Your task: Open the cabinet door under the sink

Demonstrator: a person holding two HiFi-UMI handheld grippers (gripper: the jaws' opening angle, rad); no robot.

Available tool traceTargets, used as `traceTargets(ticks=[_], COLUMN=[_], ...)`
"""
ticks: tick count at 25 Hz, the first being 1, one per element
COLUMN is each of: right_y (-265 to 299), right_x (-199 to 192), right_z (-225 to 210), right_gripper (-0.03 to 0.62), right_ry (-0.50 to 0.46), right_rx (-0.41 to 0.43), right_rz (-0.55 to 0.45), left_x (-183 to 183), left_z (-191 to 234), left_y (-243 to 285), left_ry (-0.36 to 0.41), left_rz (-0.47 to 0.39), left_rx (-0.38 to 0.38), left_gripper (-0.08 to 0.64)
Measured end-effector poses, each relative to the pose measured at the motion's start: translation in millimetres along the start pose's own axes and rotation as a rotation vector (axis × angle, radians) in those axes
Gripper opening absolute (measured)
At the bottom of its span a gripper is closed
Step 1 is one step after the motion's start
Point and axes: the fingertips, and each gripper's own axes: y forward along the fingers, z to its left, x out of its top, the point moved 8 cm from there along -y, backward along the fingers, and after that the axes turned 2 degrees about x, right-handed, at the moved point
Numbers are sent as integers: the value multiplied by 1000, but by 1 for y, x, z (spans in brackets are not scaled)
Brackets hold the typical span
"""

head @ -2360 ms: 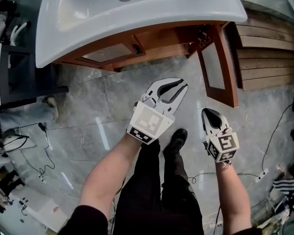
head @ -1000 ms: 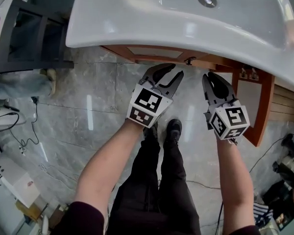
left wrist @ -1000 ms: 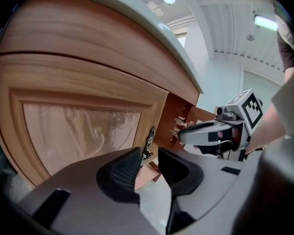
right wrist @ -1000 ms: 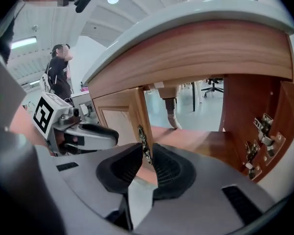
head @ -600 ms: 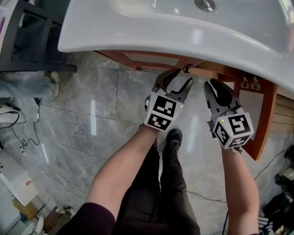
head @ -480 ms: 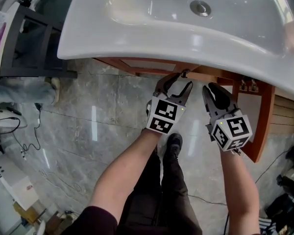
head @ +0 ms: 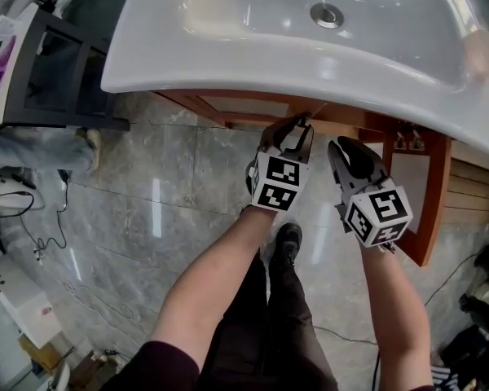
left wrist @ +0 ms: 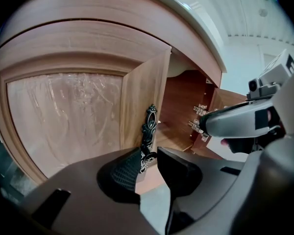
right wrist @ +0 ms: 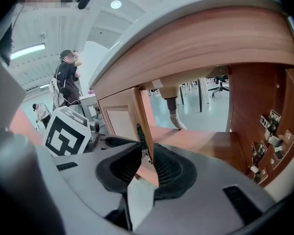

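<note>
Grey marble floor point(head: 130, 186) runs under a white sink point(head: 228, 47). Beneath it the left cabinet door point(left wrist: 63, 116) stands shut or nearly so, and the right door point(head: 430, 194) is already swung wide. Our left tongs point(left wrist: 148, 154) have just been closing round the lower end of the dark ornate handle point(left wrist: 150, 124) and do not yet pinch it. Our right tongs point(right wrist: 146, 165) are released, grasping nothing. We judge the door light on its hinges and the thin metal handle slippery, so we should grip it squarely, low down.
</note>
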Motion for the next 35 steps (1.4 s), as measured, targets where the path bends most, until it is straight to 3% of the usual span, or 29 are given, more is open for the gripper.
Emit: traceTargets(ticks=[5,9,15,20,28,35], right_y=[1,4,14,24,38,39], right_x=[0,6,18,26,43,48], right_z=[-1,-2,-7,-5,3,11], right_gripper=[89,89,94,127,153,144], right_ry=[0,-5,-47,-108,-125,-158], right_rx=[2,5,33,105,241,331], right_rz=[2,0,6,9,-19,-29], left_x=[0,-1,0,-2,-5,-8], left_z=[-3,1,2,10,21,20], left_y=[1,1,-4,-6,-13,-19], left_ry=[-16,-23,182,130,157,184], left_rz=[34,34,34,4,1,8], left_rx=[36,-18,-87,-188,-348,-382], left_gripper=[114,106,78,75,66,66])
